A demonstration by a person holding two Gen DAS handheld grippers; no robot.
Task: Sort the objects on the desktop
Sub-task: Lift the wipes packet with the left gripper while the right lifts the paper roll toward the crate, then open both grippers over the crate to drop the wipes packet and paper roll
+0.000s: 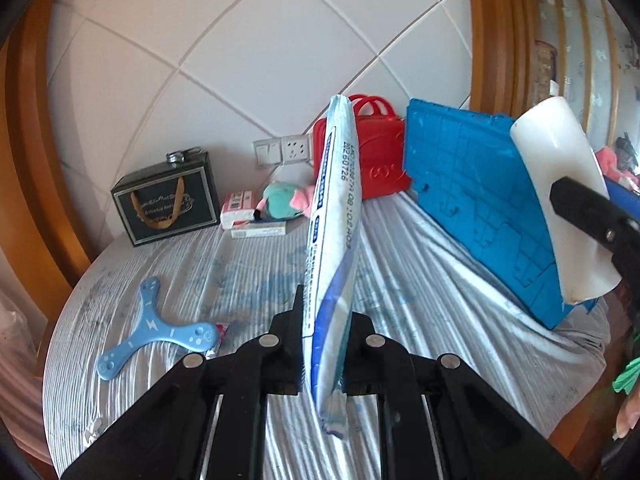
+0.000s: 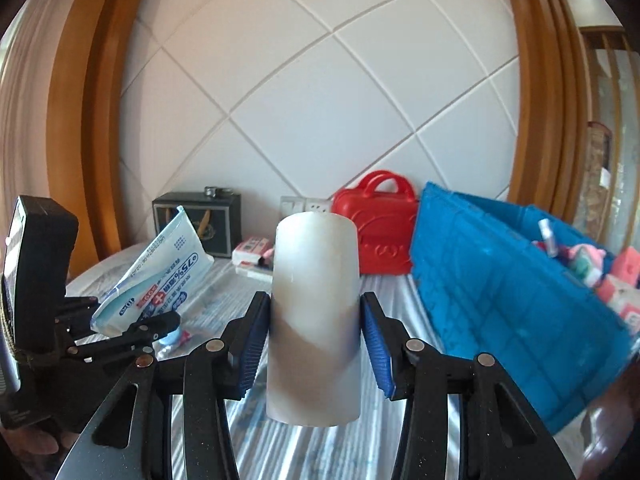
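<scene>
Your left tool (image 1: 324,344) is clenched on a flat white-and-blue wipes packet (image 1: 334,240), holding it edge-on and lifted above the striped cloth of the worktop (image 1: 248,280); from the right wrist view the same packet (image 2: 160,272) shows its printed face, tilted, pinched at its lower end. Your right tool (image 2: 314,344) grips a white cylinder (image 2: 314,304) upright between its blue pads (image 2: 252,344), both pads pressing its sides, and it too is clear of the cloth. Just to the right of that cylinder sits a blue crate (image 2: 480,280), tilted, with small pink and white items inside it. Behind the crate, against the tiled wall, stands a red plastic case (image 2: 380,236) with handles. On the far left of the worktop is a dark gift box (image 1: 168,200), and beside it a small tissue pack (image 1: 238,208) and a teal-and-pink plush toy (image 1: 284,200). A light blue three-armed boomerang (image 1: 156,332) lies flat on the cloth near your left tool, touching nothing you hold.
</scene>
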